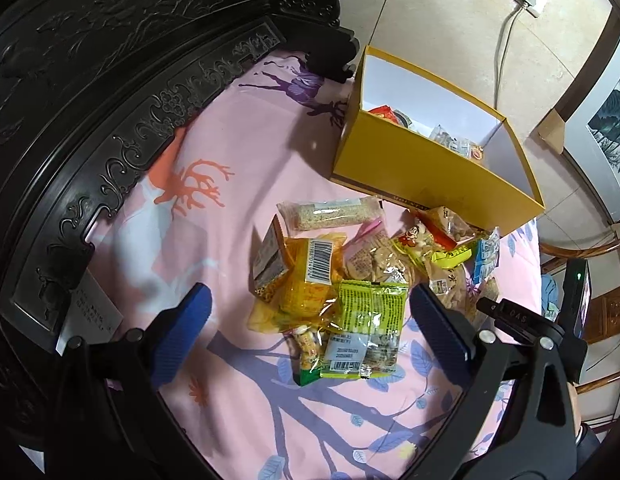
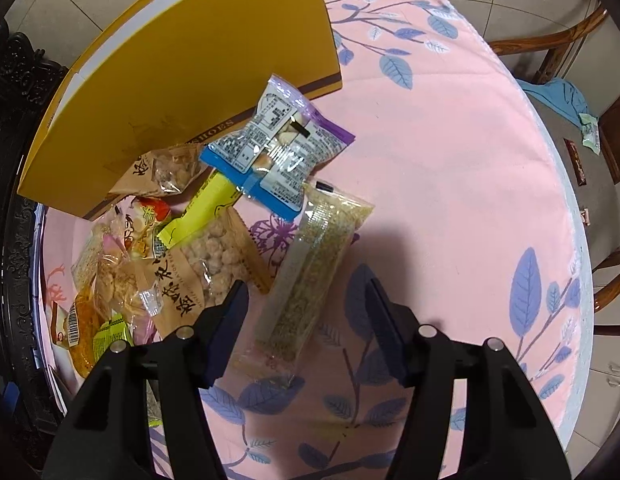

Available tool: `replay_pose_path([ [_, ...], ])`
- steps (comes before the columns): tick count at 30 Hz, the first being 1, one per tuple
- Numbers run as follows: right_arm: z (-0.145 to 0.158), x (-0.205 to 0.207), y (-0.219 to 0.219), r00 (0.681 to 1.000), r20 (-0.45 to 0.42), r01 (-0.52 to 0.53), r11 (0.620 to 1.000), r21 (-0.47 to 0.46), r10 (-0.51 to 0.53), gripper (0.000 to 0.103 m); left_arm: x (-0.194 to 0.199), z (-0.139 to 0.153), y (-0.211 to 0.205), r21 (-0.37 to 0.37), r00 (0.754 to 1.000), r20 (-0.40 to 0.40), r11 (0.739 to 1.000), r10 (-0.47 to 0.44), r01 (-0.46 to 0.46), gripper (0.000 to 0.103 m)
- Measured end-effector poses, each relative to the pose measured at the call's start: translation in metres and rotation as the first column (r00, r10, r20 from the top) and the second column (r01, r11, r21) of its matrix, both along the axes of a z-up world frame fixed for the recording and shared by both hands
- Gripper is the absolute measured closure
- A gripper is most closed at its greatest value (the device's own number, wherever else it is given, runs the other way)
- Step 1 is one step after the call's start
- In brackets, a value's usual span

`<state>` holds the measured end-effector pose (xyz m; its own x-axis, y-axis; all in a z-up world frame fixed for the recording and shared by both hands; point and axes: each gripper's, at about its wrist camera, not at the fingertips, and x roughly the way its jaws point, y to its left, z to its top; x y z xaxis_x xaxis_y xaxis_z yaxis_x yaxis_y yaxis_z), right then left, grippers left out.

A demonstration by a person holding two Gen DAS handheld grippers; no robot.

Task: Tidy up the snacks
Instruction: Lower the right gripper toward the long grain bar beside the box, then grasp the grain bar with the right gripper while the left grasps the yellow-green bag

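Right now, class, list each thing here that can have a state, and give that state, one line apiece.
Yellow box: open, lidless, some snacks inside.
Sesame bar packet: sealed, flat on the cloth, between the right gripper's fingers, ungripped.
Blue packet: sealed, leaning against the box.
Snack pile: loose, outside the box.
Left gripper: open, empty.
Right gripper: open.

We see our left gripper (image 1: 310, 320) and right gripper (image 2: 306, 328) built alike: 2 matte black angular arms each, blue ribbed pads (image 1: 186, 332) lining the fingers' inner faces, and round silver screws (image 2: 427, 331) just behind the pads.
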<state>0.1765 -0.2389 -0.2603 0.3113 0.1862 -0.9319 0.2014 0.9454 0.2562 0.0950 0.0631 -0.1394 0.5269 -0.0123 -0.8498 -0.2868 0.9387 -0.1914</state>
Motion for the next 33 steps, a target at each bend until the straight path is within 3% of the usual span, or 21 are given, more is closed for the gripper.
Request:
replay_pose_path([
  [10,-0.004,0.018,0.012,1.0,-0.013,-0.012,0.999,-0.037,0.012,0.041,0.0,-0.003,0.005,-0.001,1.0,-0.012,1.0,0.019,-0.019,0.002],
  [16,-0.012,0.019,0.024,0.999,-0.025,-0.045,0.997,-0.06,0.044,0.048,0.001,-0.004,0.004,0.001,1.0,-0.016,1.0,0.018,-0.018,0.002],
  [20,-0.019,0.019,0.03,0.998,-0.027,-0.067,0.993,-0.099,0.065,0.057,0.001,-0.005,0.005,0.0,1.0,-0.018,1.0,0.024,-0.024,0.002],
  [21,-0.019,0.019,0.032,0.997,-0.02,-0.08,0.991,-0.109,0.078,0.066,0.001,-0.006,0.006,0.0,1.0,-0.02,1.0,0.024,-0.024,0.002],
  [23,-0.019,0.018,0.033,0.996,-0.015,-0.092,0.99,-0.108,0.091,0.074,0.001,-0.007,0.007,-0.001,0.999,-0.026,1.0,0.027,-0.027,0.002],
  [25,-0.018,0.015,0.03,0.996,-0.015,-0.091,0.991,-0.1,0.09,0.075,0.002,-0.009,0.006,-0.001,0.999,-0.031,1.0,0.023,-0.023,0.002],
  [29,-0.006,-0.003,0.018,0.998,0.011,-0.065,0.997,-0.05,0.066,0.075,0.003,-0.013,0.001,0.001,0.999,-0.044,1.0,-0.011,0.011,0.002],
  [33,0.005,-0.023,0.005,0.998,0.027,-0.059,0.998,-0.03,0.06,0.075,0.01,-0.026,-0.021,0.014,0.991,-0.081,0.994,-0.108,0.109,0.002],
])
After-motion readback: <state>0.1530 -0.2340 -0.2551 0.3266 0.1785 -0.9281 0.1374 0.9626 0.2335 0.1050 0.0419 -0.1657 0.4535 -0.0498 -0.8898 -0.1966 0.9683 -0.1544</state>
